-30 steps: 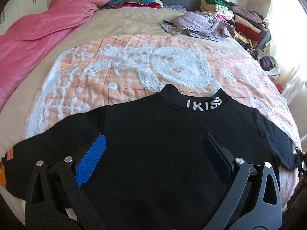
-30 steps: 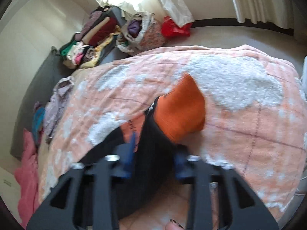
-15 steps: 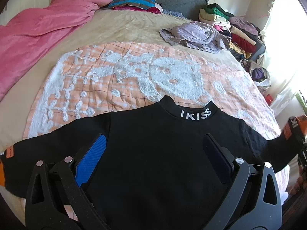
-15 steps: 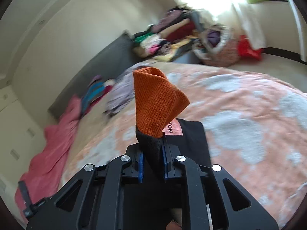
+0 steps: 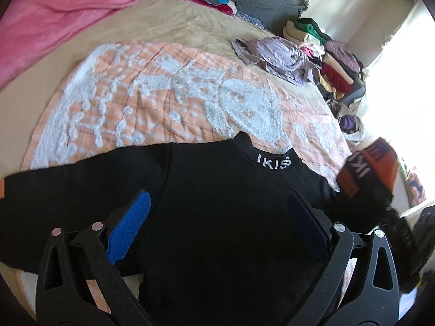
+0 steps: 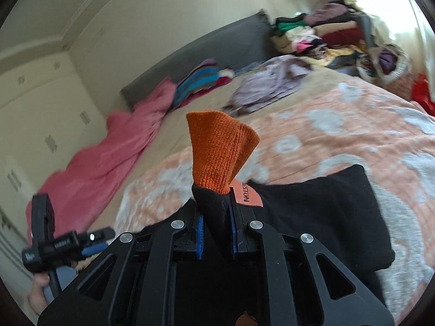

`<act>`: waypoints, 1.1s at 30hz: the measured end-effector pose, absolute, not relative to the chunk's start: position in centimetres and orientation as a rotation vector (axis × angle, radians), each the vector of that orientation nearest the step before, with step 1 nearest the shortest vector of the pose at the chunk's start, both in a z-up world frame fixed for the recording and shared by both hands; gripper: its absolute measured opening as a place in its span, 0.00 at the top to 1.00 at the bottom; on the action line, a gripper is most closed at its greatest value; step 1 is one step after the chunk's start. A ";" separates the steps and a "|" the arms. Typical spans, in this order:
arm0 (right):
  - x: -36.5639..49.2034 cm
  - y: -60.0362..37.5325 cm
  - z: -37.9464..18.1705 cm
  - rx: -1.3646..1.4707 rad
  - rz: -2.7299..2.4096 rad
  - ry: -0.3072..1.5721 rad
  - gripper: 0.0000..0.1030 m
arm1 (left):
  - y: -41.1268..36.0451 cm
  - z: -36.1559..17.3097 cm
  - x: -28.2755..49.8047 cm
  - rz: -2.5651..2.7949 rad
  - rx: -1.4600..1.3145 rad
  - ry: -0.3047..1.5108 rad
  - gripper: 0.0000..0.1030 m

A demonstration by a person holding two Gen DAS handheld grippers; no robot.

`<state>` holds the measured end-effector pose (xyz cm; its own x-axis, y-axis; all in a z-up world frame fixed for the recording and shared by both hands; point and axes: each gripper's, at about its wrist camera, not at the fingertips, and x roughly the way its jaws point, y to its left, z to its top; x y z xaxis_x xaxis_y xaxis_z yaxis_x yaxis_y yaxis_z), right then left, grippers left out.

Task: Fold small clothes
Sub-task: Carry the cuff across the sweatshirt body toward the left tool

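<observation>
1. Sweater [image 5: 223, 212] — black, spread flat on the orange-and-white quilt [image 5: 168, 103], collar facing away.
2. Left gripper [image 5: 217, 217] hangs over its body, jaws spread wide.
3. Right gripper [image 6: 216, 231] pinches the sleeve [image 6: 214, 212] below its orange cuff [image 6: 217, 149] — lifted off the quilt.

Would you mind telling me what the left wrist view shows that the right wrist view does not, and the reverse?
Only the left wrist view shows the black top's collar lettering, its spread body and the open left gripper over it. Only the right wrist view shows the right gripper shut on the sleeve just below the orange cuff, plus the white wardrobe. Both show the orange quilt, pink blanket and lilac garment.
</observation>
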<state>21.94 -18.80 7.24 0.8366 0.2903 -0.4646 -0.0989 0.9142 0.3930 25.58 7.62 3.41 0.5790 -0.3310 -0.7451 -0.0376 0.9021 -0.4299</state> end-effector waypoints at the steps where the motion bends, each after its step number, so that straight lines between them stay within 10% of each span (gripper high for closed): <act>1: 22.0 -17.7 7.2 0.347 0.224 0.550 0.87 | 8.0 3.3 25.5 -0.183 -0.446 0.947 0.08; 14: 23.3 -8.8 3.6 0.213 0.367 0.655 0.83 | 11.0 1.6 24.6 -0.269 -0.623 0.949 0.11; 20: 22.3 -6.7 1.7 0.171 0.455 0.724 0.60 | 11.6 0.2 24.9 -0.295 -0.669 0.970 0.17; 29: 19.1 -8.7 2.2 0.103 0.432 0.739 0.49 | 9.6 -3.4 25.4 -0.308 -0.622 1.063 0.32; 33: 18.3 -11.8 1.9 0.132 0.359 0.756 0.48 | 7.5 -4.5 25.2 -0.301 -0.544 1.084 0.53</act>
